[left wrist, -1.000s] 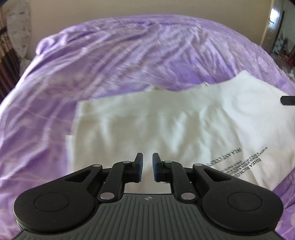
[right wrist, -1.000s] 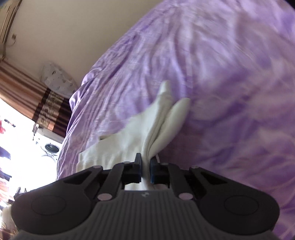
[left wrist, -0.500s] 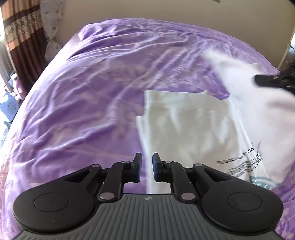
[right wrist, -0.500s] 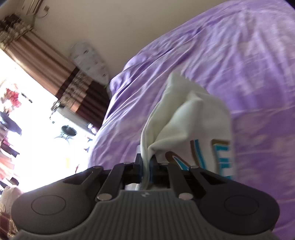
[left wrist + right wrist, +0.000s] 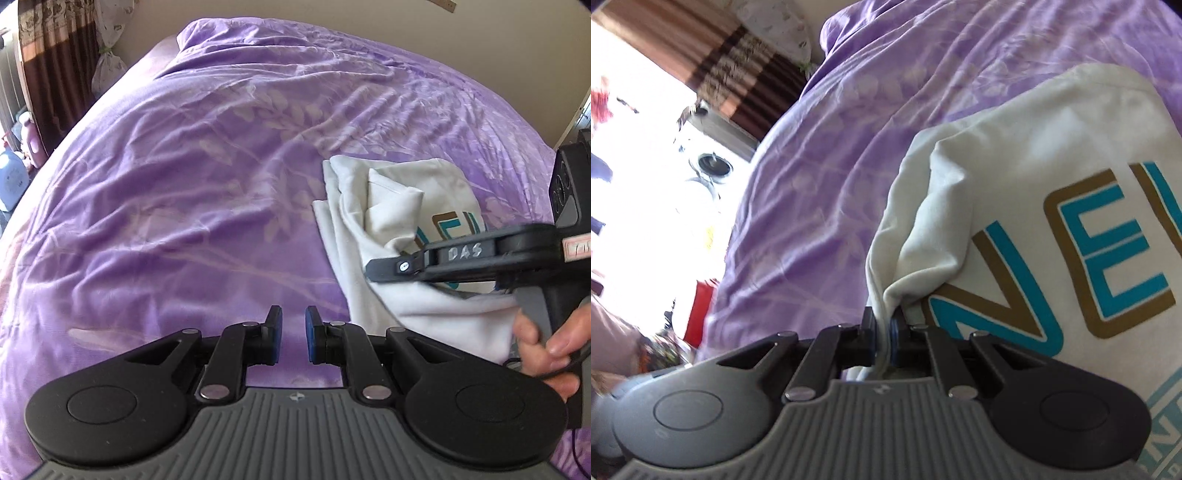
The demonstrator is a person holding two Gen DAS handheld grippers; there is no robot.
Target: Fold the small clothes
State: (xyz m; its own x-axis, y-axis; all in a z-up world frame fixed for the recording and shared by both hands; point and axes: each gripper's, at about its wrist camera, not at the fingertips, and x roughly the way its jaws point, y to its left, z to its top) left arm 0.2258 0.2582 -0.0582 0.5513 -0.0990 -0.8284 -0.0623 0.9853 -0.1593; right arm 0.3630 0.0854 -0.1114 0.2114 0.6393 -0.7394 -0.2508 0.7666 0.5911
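Pinching a bunched edge of the white shirt [image 5: 1052,155], the right tool [image 5: 884,326] holds it over the purple bed [image 5: 184,166]. Its length trails away toward the far side. Left tool [image 5: 293,334], slightly parted and empty, sits just left of it.

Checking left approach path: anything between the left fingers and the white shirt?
Only bare purple bedspread between the left gripper and the white shirt, in the left wrist view.
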